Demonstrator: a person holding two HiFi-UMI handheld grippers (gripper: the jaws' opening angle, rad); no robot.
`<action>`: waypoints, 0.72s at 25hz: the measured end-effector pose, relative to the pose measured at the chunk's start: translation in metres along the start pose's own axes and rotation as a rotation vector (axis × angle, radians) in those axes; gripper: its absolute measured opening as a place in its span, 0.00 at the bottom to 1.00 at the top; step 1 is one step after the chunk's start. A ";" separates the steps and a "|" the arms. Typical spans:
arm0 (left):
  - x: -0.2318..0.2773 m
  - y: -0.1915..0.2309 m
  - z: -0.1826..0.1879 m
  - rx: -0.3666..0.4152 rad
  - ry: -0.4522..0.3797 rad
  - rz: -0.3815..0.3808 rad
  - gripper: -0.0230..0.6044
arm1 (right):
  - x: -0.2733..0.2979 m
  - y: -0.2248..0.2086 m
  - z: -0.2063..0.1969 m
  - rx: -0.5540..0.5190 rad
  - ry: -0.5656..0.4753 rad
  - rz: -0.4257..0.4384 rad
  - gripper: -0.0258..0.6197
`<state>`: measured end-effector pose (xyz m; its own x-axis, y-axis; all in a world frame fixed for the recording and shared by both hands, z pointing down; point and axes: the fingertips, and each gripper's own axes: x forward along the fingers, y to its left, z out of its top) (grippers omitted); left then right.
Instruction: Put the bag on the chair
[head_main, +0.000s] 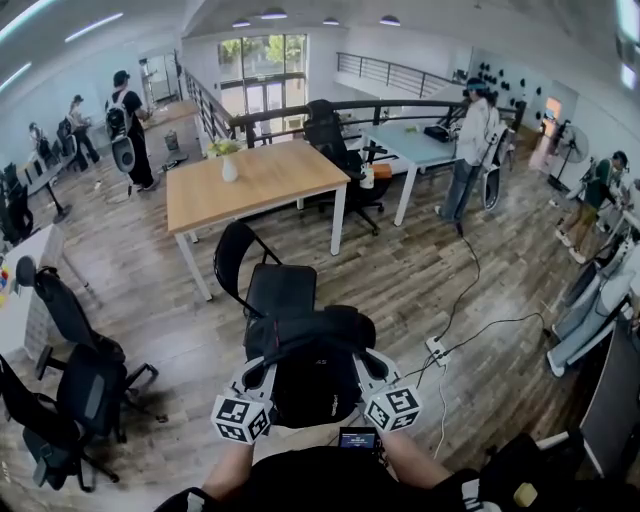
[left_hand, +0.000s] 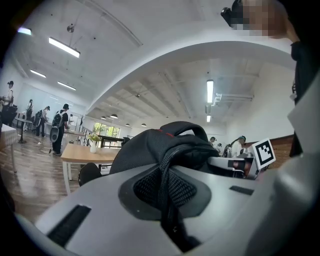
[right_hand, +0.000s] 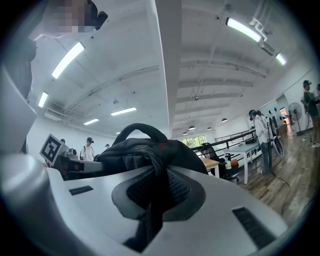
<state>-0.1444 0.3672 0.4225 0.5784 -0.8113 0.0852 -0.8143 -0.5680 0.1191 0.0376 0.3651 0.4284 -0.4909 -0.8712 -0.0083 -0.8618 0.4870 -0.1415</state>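
Observation:
A black backpack (head_main: 315, 372) hangs between my two grippers, just in front of the person's body. My left gripper (head_main: 260, 368) is shut on a fold of its fabric and zip on its left side. My right gripper (head_main: 372, 368) is shut on the same kind of fold on its right side. A black chair (head_main: 281, 290) stands directly beyond the bag, its seat partly hidden by it. In the left gripper view the bag (left_hand: 165, 145) bulges over the left gripper (left_hand: 167, 200). The right gripper view shows the bag (right_hand: 145, 150) pinched in the right gripper (right_hand: 149, 205).
A wooden table (head_main: 270, 185) with a white vase (head_main: 229, 166) stands behind the chair. Black office chairs (head_main: 85, 385) are at the left. A power strip (head_main: 437, 349) and cables lie on the floor to the right. Several people stand around the room.

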 end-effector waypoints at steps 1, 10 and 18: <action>0.000 0.000 0.000 -0.001 0.001 -0.001 0.06 | 0.000 -0.001 0.001 0.000 0.000 0.001 0.08; 0.011 -0.003 0.001 -0.009 0.010 0.006 0.06 | 0.001 -0.010 0.001 0.002 0.000 0.013 0.08; 0.014 -0.007 0.001 -0.016 0.016 0.021 0.06 | 0.001 -0.017 0.002 0.015 0.004 0.041 0.08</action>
<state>-0.1304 0.3596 0.4223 0.5622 -0.8204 0.1039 -0.8253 -0.5488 0.1331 0.0514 0.3559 0.4292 -0.5265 -0.8501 -0.0103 -0.8388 0.5215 -0.1563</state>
